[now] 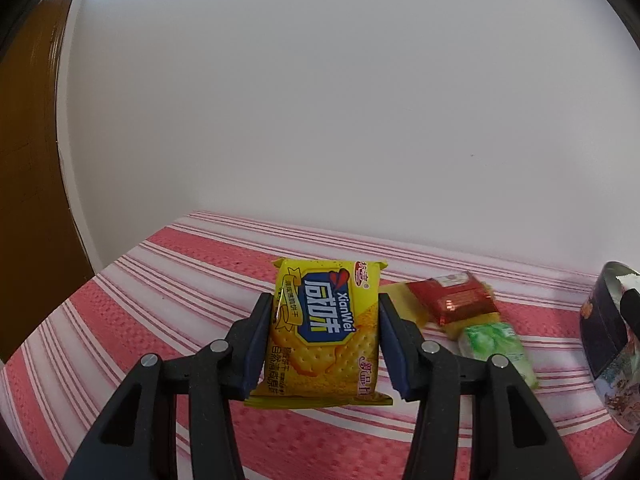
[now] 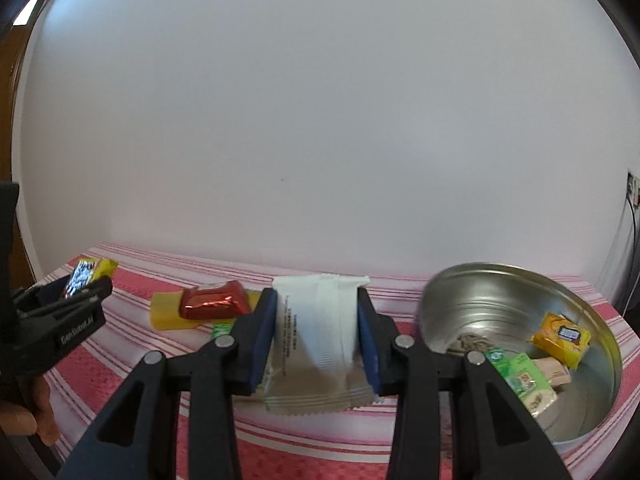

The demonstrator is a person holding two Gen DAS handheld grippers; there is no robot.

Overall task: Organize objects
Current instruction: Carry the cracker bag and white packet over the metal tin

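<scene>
Yellow foil fills the centre of the left wrist view: a cracker packet (image 1: 325,330) printed "XianWei" stands upright, pinched on both sides by the left gripper (image 1: 326,338) and lifted clear of the pink-and-white striped surface (image 1: 168,280). Right of it in that frame a red foil packet (image 1: 460,298) lies on a flat yellow packet (image 1: 404,302), with a green packet (image 1: 496,344) just below them. At the far right edge stands the dark printed wall of a round tin (image 1: 604,340).

From the right wrist view, the right gripper (image 2: 316,340) holds a white wrapper (image 2: 320,340) at frame centre, its pads pressing both sides. The tin's silver inside (image 2: 480,300) sits at the lower right, holding a small yellow packet (image 2: 560,336), a green one (image 2: 524,380) and a tan one (image 2: 554,372). A hand (image 2: 28,412) shows at the lower left edge.
</scene>
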